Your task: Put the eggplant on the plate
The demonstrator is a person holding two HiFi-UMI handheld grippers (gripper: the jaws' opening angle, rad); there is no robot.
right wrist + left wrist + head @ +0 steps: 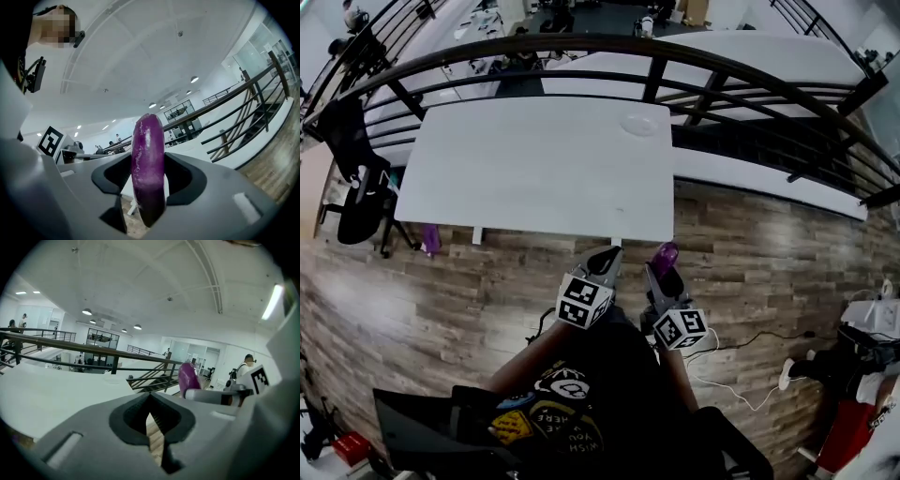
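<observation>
The purple eggplant (665, 254) stands upright between the jaws of my right gripper (661, 267), which is shut on it. In the right gripper view the eggplant (148, 168) fills the middle of the right gripper (149, 187). The clear plate (639, 124) lies at the far right corner of the white table (534, 169). My left gripper (609, 255) is beside the right one, shut and holding nothing; in its own view the left gripper (151, 401) shows only a thin slit. Both grippers hang over the wooden floor, just short of the table's near edge.
A black curved railing (694, 56) runs behind and to the right of the table. A black office chair (356, 202) stands at the left. A small purple object (431, 239) lies on the floor by the table's left leg. White cables (741, 375) trail on the floor at the right.
</observation>
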